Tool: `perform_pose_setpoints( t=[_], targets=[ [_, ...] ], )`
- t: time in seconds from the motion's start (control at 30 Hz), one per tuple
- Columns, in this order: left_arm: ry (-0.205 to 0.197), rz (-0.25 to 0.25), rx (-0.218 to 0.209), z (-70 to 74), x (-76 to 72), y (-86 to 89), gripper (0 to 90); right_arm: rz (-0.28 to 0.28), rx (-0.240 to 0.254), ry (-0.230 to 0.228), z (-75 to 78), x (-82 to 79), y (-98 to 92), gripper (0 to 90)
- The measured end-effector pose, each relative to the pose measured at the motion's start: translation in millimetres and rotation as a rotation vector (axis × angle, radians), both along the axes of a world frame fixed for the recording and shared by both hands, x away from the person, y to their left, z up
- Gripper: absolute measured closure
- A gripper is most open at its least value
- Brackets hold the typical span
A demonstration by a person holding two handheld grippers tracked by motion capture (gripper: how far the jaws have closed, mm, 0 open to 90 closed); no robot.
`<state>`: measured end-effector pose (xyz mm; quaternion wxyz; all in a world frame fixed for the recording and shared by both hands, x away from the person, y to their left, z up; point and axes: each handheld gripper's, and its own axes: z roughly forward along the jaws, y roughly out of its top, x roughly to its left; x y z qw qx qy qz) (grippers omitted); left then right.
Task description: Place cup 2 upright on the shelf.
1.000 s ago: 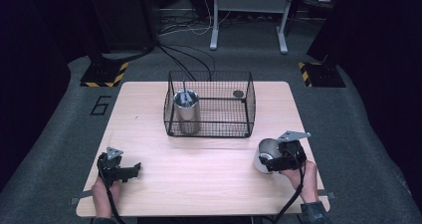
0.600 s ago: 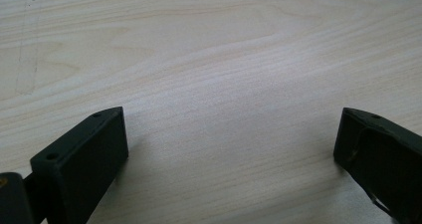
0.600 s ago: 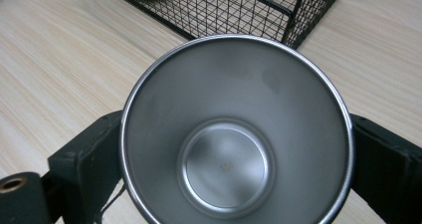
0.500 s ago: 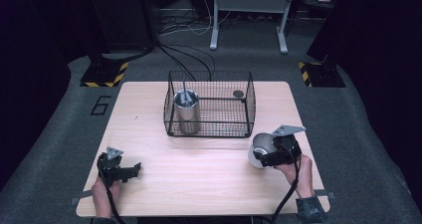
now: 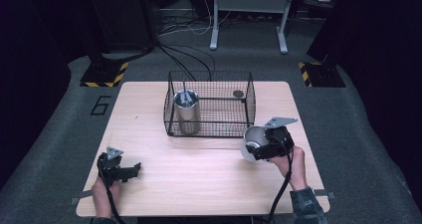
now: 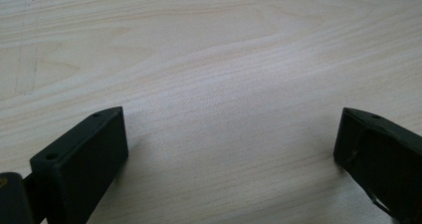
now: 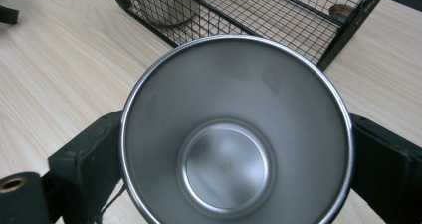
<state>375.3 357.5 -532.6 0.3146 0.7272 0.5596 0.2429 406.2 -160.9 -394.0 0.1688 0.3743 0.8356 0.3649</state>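
The steel cup (image 7: 234,134) was clamped tilted by the right hand-held gripper (image 5: 268,144), so the wire basket (image 5: 209,104) rim could be clipped, while the left hand-held gripper (image 5: 119,169) was spread empty.

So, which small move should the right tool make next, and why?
Probably lift the steel cup a little higher and carry it over the wire basket. The right tool grips the cup just outside the basket's near right corner, mouth facing its camera; another cup already stands inside, leaving free floor.
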Motion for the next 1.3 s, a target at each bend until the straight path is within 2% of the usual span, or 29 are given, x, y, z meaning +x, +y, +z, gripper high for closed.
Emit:
perform_pose_setpoints(
  t=[0.2, 0.53, 1.1, 1.23, 1.3],
  targets=[
    [0.003, -0.001, 0.001, 0.3, 0.0, 0.1, 0.5, 0.003, 0.006, 0.003, 3.5, 4.7, 7.1, 5.6],
    [0.004, -0.003, 0.001, 0.3, 0.1, 0.1, 0.5, 0.040, -0.019, -0.015, 15.6, 13.1, 19.7, 5.6],
    [0.004, -0.003, 0.001, 0.3, 0.1, 0.1, 0.5, 0.070, -0.012, -0.028, 32.3, 28.4, 36.8, 5.6],
    [0.004, -0.003, 0.001, 0.3, 0.1, 0.1, 0.5, 0.077, -0.002, -0.053, 35.0, 33.8, 40.6, 5.6],
    [0.003, -0.003, 0.001, 0.3, 0.1, 0.1, 0.5, 0.073, -0.009, -0.034, 36.5, 34.9, 42.8, 5.6]
  ],
)
